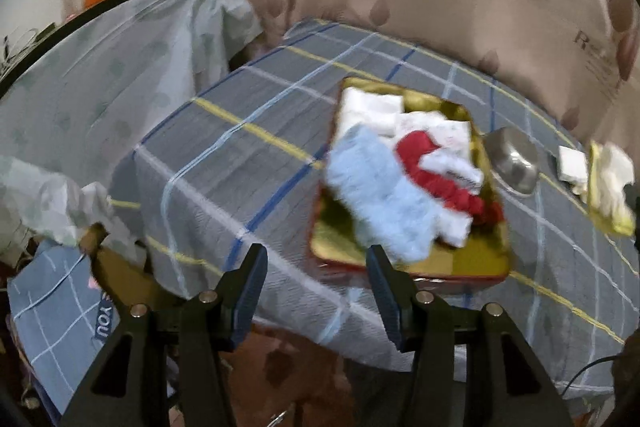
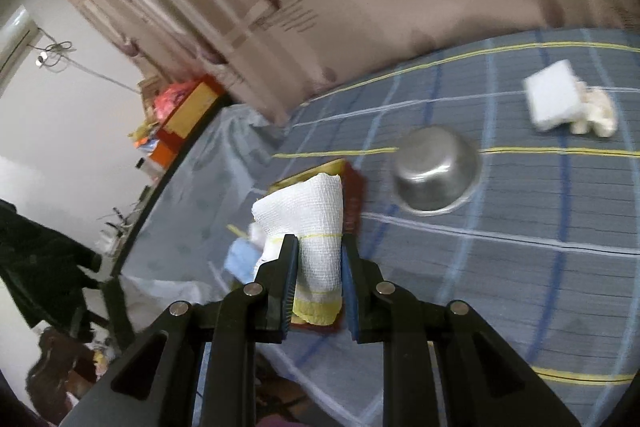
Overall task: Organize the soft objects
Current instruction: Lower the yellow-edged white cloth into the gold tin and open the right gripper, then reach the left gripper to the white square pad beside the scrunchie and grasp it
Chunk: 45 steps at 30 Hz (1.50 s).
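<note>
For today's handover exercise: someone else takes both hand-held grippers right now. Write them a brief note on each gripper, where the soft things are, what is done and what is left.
Left hand-held gripper: open, nothing between its fingers, near the tin's front edge.
Right hand-held gripper: shut on a white knit glove with a yellow cuff, held above the table.
Tin: already holds a light blue cloth, a red cloth and white cloths.
Left: place the held glove; a white pad and a cream cloth lie on the plaid tablecloth beyond the upturned steel bowl.

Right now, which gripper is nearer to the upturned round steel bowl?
Right. The right gripper, holding a white knitted glove, hovers beside the bowl; the left gripper is beyond the tin.
</note>
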Available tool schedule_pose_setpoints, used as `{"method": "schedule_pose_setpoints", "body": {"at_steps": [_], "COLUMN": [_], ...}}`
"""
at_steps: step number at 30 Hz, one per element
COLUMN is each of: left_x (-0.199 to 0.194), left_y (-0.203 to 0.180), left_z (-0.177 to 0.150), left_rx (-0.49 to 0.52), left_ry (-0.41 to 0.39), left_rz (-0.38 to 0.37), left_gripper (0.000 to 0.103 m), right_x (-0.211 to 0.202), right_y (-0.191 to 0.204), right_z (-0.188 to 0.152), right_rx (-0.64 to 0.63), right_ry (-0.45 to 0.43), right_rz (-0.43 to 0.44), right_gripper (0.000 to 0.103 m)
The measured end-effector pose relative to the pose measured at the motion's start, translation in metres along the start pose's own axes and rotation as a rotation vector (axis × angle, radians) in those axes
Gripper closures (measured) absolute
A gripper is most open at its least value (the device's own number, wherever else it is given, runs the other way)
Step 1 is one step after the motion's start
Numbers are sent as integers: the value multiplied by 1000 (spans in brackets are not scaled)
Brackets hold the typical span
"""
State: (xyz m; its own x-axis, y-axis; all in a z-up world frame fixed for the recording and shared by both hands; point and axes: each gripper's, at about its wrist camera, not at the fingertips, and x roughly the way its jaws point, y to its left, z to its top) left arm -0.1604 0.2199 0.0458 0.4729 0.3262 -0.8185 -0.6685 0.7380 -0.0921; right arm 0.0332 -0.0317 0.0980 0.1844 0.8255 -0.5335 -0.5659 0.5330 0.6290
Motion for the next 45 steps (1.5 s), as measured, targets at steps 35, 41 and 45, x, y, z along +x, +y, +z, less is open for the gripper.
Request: {"method": "schedule_pose_setpoints", "body": {"at_steps": [35,41,45], "left_x": [11,12,13], "left_y": [0,0,1], "left_z": [-11,-11,-11], "left_rx": [83,84,85], "left_ry": [-16,-14,-10], "left_rz": [38,42,42], "left_gripper": [50,50,50], "right_x": [144,107,68], "right_y": [54,48,24], "right_z": [-39,-30,-32], "right_rx": [-276,-239,-230], "right_ry": [236,96,-28], "right_rz": [-165,-139,-248], "right_gripper": [52,39,26]}}
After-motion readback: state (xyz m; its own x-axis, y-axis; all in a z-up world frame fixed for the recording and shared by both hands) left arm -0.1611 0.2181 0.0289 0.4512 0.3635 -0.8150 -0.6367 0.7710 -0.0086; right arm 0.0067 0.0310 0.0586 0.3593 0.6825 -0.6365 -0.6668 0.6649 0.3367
